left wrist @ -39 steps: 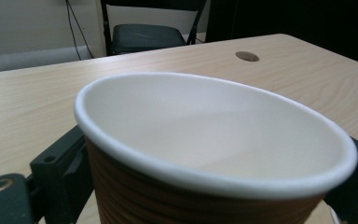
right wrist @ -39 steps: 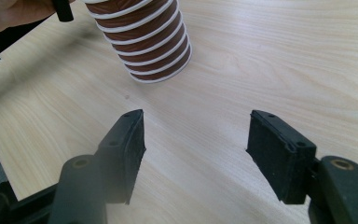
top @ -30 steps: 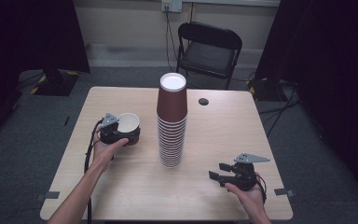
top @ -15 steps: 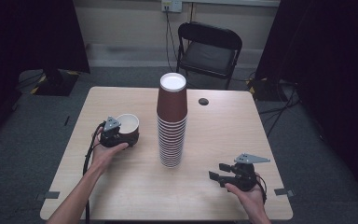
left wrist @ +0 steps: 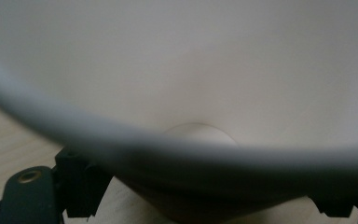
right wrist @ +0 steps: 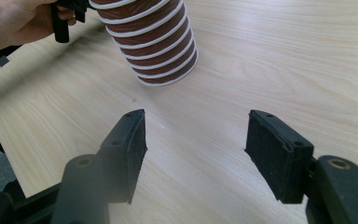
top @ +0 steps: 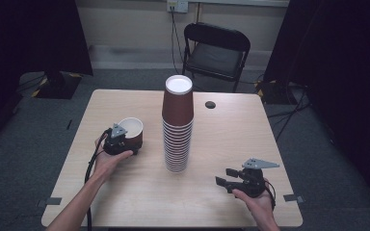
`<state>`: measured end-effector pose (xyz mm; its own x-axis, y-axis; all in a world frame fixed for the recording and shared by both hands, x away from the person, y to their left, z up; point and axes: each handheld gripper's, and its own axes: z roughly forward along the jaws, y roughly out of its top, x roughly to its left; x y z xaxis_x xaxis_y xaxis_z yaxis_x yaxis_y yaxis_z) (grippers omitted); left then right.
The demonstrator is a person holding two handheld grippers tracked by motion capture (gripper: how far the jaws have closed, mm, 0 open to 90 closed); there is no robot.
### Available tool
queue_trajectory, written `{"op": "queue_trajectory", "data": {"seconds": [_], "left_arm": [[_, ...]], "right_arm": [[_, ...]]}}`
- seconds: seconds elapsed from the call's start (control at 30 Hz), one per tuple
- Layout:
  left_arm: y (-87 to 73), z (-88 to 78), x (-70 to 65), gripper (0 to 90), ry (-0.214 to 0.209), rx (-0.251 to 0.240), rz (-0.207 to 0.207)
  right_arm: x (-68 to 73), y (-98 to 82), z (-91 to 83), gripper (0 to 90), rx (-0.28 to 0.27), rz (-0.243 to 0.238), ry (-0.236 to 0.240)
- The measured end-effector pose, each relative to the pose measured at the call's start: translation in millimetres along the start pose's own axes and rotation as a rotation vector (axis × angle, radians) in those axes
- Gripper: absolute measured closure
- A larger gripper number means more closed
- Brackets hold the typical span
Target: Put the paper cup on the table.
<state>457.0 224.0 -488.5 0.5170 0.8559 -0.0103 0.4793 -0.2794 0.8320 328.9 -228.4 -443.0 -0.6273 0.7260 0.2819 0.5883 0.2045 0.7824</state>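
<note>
On the desk (top: 125, 192), the left hand-held gripper (top: 125, 142), jaws just closing, clasps a single brown cup (top: 131, 131) beside the cup stack (top: 177, 125); the right hand-held gripper (top: 227, 177) rests released.

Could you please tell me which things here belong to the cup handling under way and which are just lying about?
Part of the job:
- single cup, the left tool closing around it
- tall cup stack
- right tool, open, on the table

Just lying about:
- small dark disc on the table
- folding chair behind the table
</note>
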Motion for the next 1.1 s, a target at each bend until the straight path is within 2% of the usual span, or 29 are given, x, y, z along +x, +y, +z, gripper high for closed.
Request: {"op": "queue_trajectory", "data": {"seconds": [0.07, 0.1, 0.17, 0.23, 0.37, 0.47, 0.53, 0.57, 0.63, 0.77, 0.9, 1.1], "left_arm": [[-0.9, -0.5, 2.3, 15.4, -0.005, -0.001, -0.012], [-1.8, -2.0, 3.6, 15.4, 0.004, 0.005, -0.032], [-2.5, -3.5, 3.3, 15.5, 0.012, -0.001, -0.036], [-4.8, -8.2, -0.3, 15.3, 0.021, -0.017, 0.002], [-6.5, -10.4, -3.2, 15.6, 0.037, 0.006, 0.0], [-6.1, -12.6, -4.0, 15.5, 0.037, -0.011, -0.014], [-5.6, -15.2, -3.9, 15.6, 0.029, -0.024, -0.04], [-5.8, -18.8, -0.8, 15.6, 0.016, -0.019, -0.043], [-6.7, -22.3, 1.5, 15.5, 0.02, -0.008, -0.039], [-8.7, -29.6, 4.0, 15.5, 0.02, -0.023, -0.06], [-9.6, -40.8, 3.4, 15.6, 0.022, -0.021, -0.036], [-5.1, -57.0, 1.1, 15.8, -0.004, -0.026, -0.041]], "right_arm": [[0.3, 0.1, -0.4, 38.0, 0.0, -0.001, 0.0], [0.3, 0.2, -0.9, 38.0, -0.001, 0.0, 0.0], [-0.4, 0.1, -0.8, 38.0, -0.003, 0.002, 0.0], [-1.2, 0.0, -0.6, 38.0, -0.003, 0.001, 0.0], [-1.7, 0.0, 0.0, 37.7, -0.001, 0.001, -0.002], [-1.3, 0.2, -0.5, 37.7, -0.003, 0.0, -0.003], [-1.4, 0.1, -1.2, 37.6, -0.003, 0.001, -0.006], [-2.7, -0.2, -1.4, 36.9, -0.005, 0.003, -0.005], [-4.4, -0.4, -1.5, 36.4, -0.013, 0.008, -0.001], [-6.3, -0.3, -2.0, 35.3, -0.02, 0.01, -0.012], [-8.1, -0.8, -2.9, 33.9, -0.021, 0.009, -0.033], [-9.7, -0.8, -3.2, 33.8, -0.025, 0.019, -0.042]]}}
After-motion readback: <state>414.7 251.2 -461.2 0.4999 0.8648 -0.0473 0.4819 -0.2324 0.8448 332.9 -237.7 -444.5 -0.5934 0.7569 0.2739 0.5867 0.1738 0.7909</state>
